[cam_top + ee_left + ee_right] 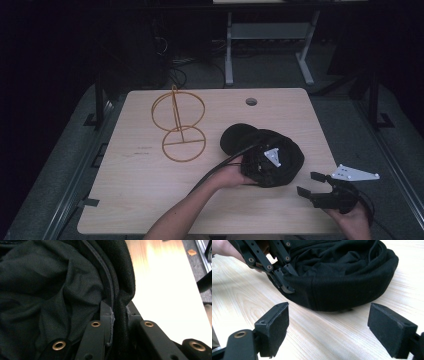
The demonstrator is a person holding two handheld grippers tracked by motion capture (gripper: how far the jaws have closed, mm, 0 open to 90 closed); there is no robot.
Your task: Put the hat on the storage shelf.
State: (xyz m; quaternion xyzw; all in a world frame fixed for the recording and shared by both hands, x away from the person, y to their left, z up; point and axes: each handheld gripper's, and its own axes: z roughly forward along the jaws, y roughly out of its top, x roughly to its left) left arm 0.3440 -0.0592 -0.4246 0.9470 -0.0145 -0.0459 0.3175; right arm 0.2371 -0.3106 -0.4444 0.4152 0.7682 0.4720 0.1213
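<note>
Wooden table (150, 190) | black cap (290, 150) on it | dark room, grey floor (270, 75)

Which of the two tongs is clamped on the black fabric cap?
The left tongs, pinching the black fabric cap at its rim; the right tongs stand open, apart from it.

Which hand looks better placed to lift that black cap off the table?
Probably the left: the left hand-held gripper is already shut on the black cap rim, while the right hand-held gripper hovers open beside it.
</note>
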